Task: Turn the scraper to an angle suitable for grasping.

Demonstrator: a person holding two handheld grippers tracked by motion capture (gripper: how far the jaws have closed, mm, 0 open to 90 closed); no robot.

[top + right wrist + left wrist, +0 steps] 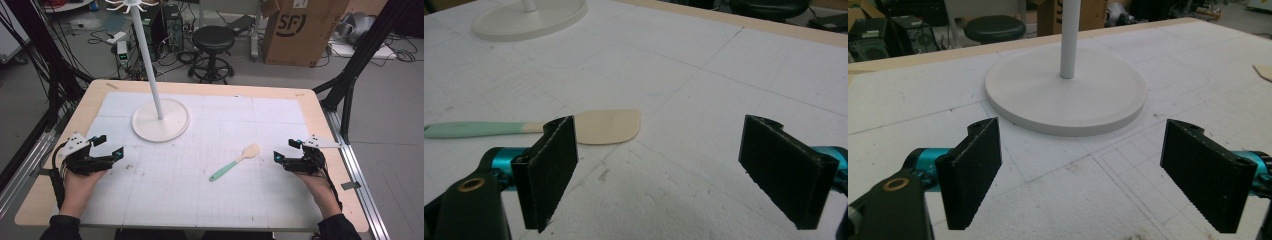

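Observation:
A spatula (235, 161) with a mint-green handle and a cream blade lies flat on the white mat, right of the middle. In the right gripper view the spatula (609, 126) lies just beyond my left jaw, untouched. My right gripper (285, 151) rests near the table's right edge, open, nothing between its jaws (659, 175). A white stand with a round base (161, 121) and a tall pole rises at the back left. My left gripper (111, 146) sits at the left edge, open and empty (1083, 175), facing the stand's base (1066, 92).
The wooden table (215, 88) carries a white gridded mat. Behind it on the floor stand a black stool (213, 40), a cardboard box (300, 30) and tangled cables. Black frame legs (350, 75) flank the right side.

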